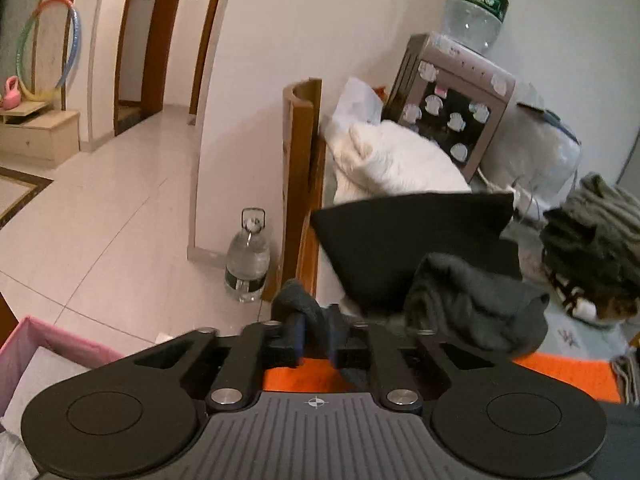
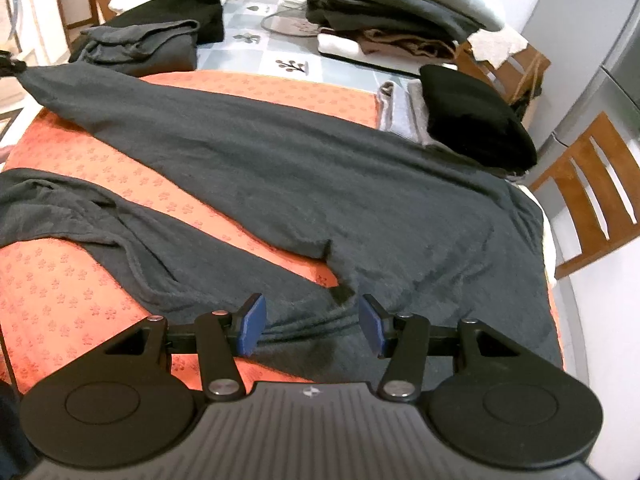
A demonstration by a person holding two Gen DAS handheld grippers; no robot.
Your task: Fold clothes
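Note:
Dark grey trousers [image 2: 320, 168] lie spread on the orange tablecloth [image 2: 60, 280], legs running left. The far leg stretches to the table's left edge, and its end [image 2: 24, 74] is lifted. In the left wrist view my left gripper [image 1: 316, 336] is shut on that bunched leg end [image 1: 298, 300], held above the table edge. My right gripper [image 2: 312, 326] is open, its blue pads [image 2: 252, 328] standing wide apart just above the trousers' crotch area, nothing between them. The near leg [image 2: 80, 212] lies rumpled on the cloth.
Folded dark garments [image 2: 140, 46] sit at the back left, a clothes pile [image 2: 380, 12] at the back, and a black bundle [image 2: 472, 120] on the right. A wooden chair [image 2: 592, 192] stands beside the table. On the floor are a water bottle [image 1: 247, 264] and a pink box [image 1: 48, 348].

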